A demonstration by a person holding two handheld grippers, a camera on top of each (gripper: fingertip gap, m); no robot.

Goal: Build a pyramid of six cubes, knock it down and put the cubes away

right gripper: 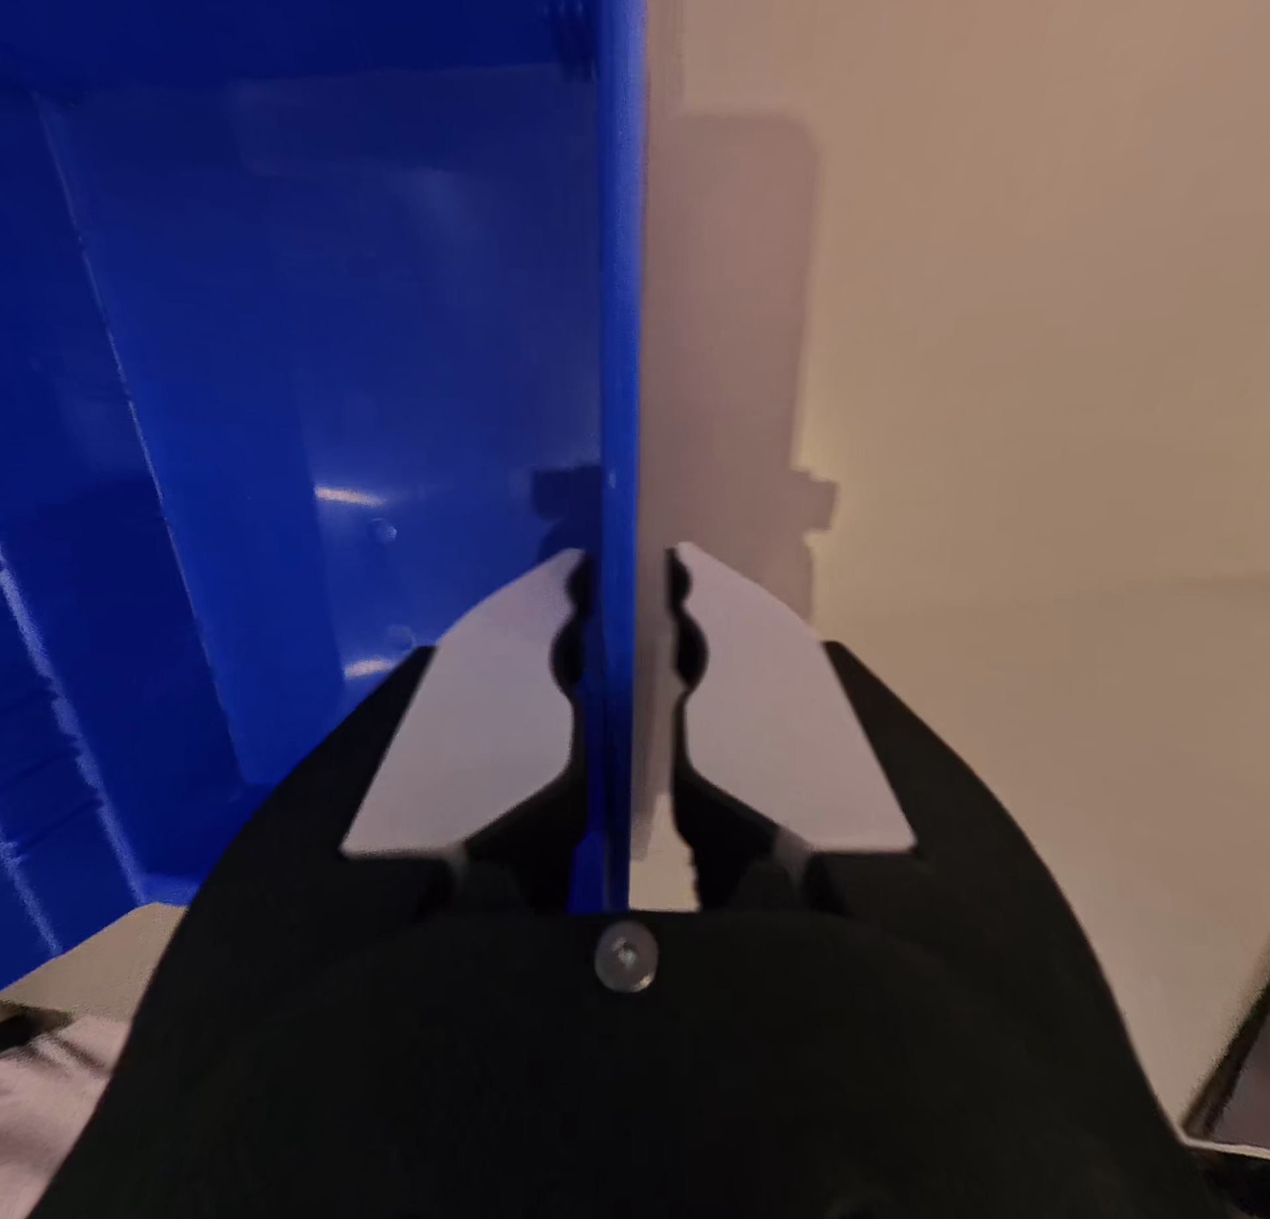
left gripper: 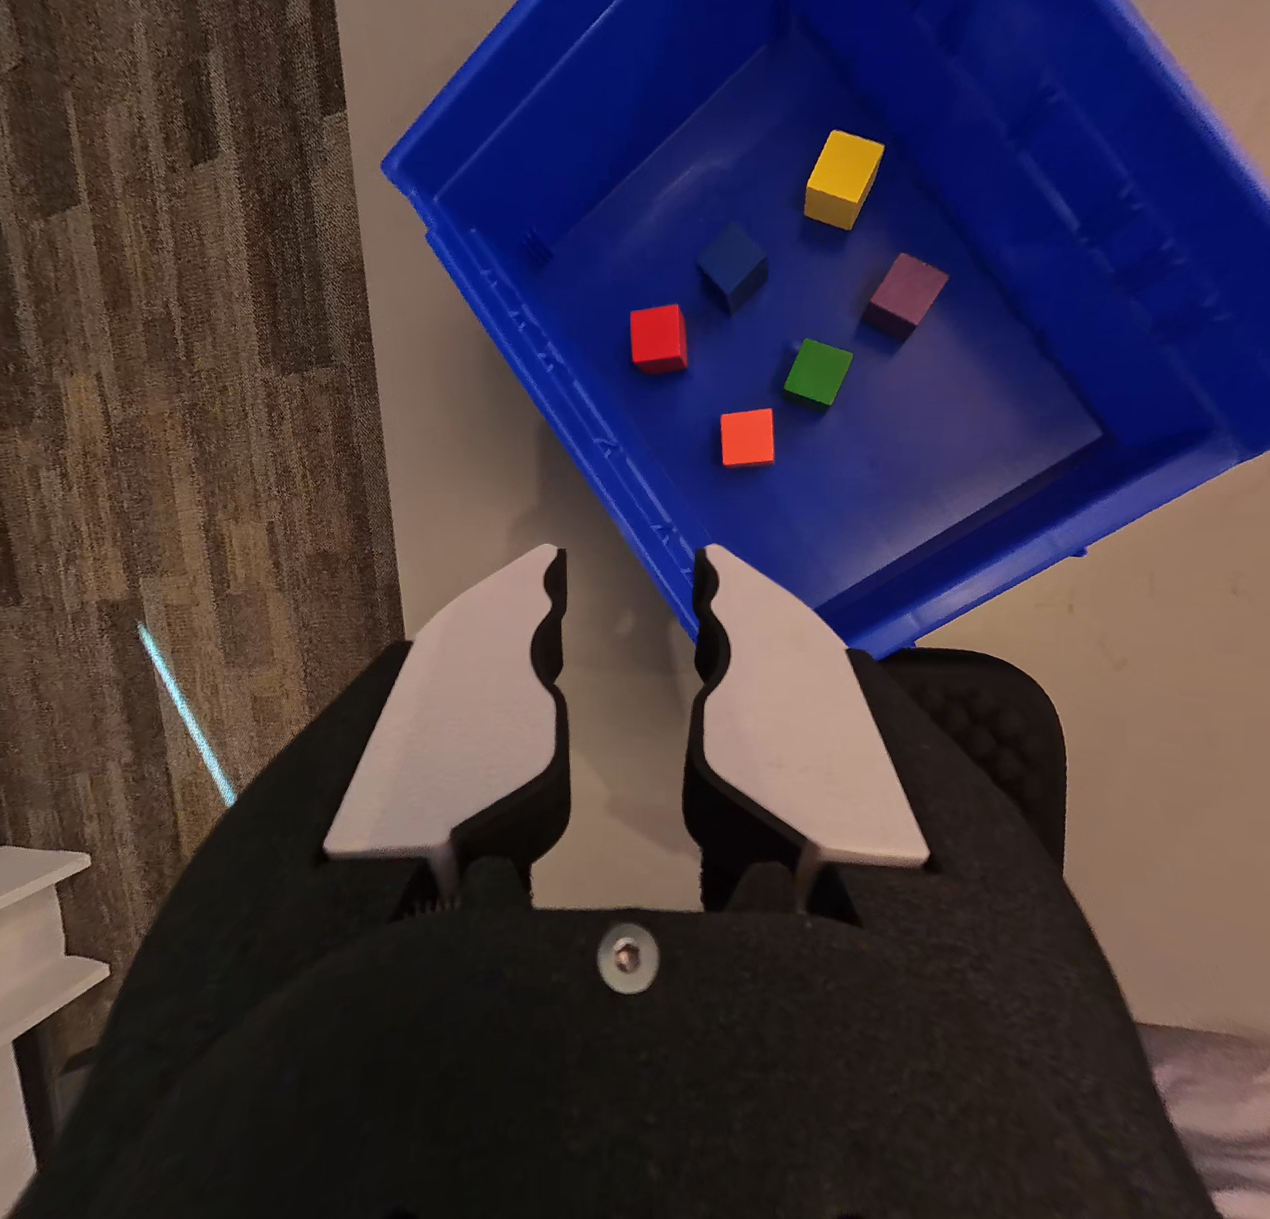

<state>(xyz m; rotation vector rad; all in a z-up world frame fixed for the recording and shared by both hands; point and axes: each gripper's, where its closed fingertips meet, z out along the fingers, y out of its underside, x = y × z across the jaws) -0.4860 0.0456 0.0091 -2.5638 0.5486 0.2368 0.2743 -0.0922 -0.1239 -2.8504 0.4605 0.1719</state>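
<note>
Blue bin (left gripper: 1031,155) on the surface (left gripper: 467,430) holds six separate cubes (left gripper: 816,373); left gripper (left gripper: 630,554) is empty, jaws apart; right gripper (right gripper: 629,554) straddles the bin wall, jaws apart

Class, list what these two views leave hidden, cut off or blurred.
- Left wrist view: blue bin far corner cut off by the frame's edge.
- Right wrist view: cubes unseen; only the bin wall shows, blurred.
- Right gripper straddles that wall; whether the pads touch is unclear.

Six cubes (left gripper: 816,372), one bin (left gripper: 591,121)
</note>
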